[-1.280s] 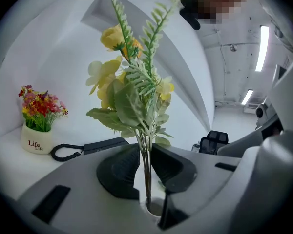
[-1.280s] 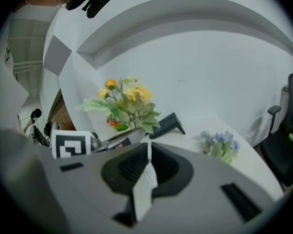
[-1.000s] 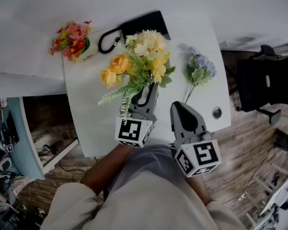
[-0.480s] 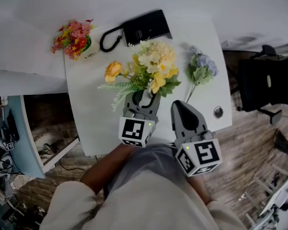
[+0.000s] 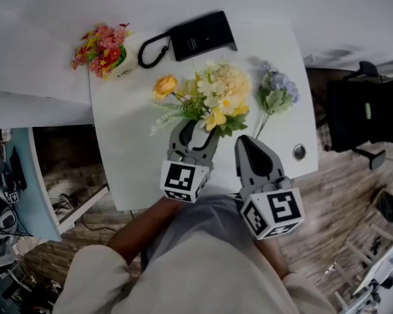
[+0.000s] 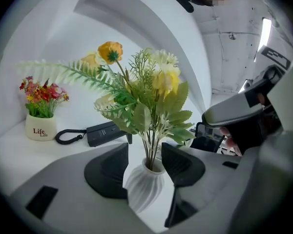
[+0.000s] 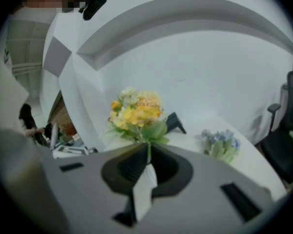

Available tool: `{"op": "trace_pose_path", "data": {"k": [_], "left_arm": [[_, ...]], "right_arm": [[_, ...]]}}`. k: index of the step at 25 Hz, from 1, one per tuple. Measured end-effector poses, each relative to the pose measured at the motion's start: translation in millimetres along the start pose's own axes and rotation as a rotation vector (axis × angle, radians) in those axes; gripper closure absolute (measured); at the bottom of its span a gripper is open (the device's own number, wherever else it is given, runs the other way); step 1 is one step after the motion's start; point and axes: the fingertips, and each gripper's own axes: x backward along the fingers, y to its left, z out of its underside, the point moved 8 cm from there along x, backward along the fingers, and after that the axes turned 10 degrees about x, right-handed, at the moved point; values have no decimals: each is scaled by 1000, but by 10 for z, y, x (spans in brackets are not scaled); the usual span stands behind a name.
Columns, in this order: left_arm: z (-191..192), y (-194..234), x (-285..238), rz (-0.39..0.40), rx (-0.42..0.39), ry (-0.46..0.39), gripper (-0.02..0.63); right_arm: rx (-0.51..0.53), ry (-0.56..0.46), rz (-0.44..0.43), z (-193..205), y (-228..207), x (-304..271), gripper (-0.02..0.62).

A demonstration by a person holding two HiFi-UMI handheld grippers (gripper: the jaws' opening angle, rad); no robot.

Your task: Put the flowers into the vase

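The left gripper (image 5: 194, 131) has just opened its jaws wide round the vase (image 6: 142, 191), freeing the seated bouquet (image 5: 215, 100); the right gripper (image 5: 243, 144), beside the vase, is closed and empty

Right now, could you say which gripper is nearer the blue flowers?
Right. The right gripper, shut, sits beside the blue flowers; the left gripper, whose jaws have just been opening around the vase, is farther away.

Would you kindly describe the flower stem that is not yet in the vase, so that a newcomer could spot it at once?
On the white table, near its right edge and right of the yellow bouquet in the white vase, lies a blue flower sprig. It alone lies flat, in no container, and is the only pale blue bloom.
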Motion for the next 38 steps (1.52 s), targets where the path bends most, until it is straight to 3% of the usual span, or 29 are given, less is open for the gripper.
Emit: {"op": "trace_pose_path", "data": {"k": [10, 19, 29, 38], "left_arm": [[-10, -11, 101, 13, 11, 28, 387], [-67, -42, 279, 39, -34, 45, 392], [-228, -167, 530, 59, -78, 10, 543], [-430, -289, 719, 91, -33, 1, 580]], "right_arm": [[14, -13, 15, 12, 73, 27, 571], [13, -48, 29, 38, 224, 170, 571], [16, -99, 51, 52, 358, 424, 571], [8, -137, 79, 66, 407, 615, 571]]}}
